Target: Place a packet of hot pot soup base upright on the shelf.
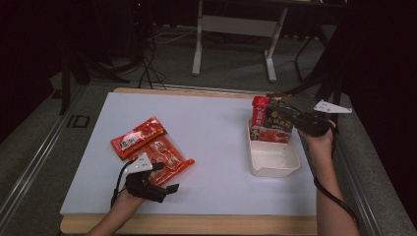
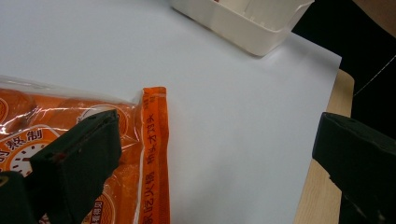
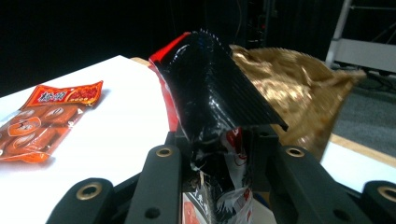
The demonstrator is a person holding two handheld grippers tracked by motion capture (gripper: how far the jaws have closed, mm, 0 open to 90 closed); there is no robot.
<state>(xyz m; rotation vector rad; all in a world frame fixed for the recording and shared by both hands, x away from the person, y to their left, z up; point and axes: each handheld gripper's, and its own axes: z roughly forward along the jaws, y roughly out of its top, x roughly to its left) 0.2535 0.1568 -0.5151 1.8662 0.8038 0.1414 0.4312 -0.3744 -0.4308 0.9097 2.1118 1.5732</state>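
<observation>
Gripping a glossy black crinkled pouch [image 3: 210, 93], right tool [image 3: 219, 163], left tool [image 2: 210, 154] gaping over orange film packet [image 2: 149, 154].

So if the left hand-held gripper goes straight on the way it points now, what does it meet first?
Probably nothing soon: ahead of the left hand-held gripper lies bare white board, with the white tray farther on. The orange packet sits beside one jaw. Depth is uncertain.

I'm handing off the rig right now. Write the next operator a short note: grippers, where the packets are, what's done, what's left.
Right gripper: shut on the black packet, upright at the far end of the white bin.
Left gripper: open, resting on the table by the clear orange packet, one jaw over its edge.
Done: red packet and a gold packet stand in the bin.
Left: release the black packet; bin the clear orange packet and the orange-red packet.
</observation>
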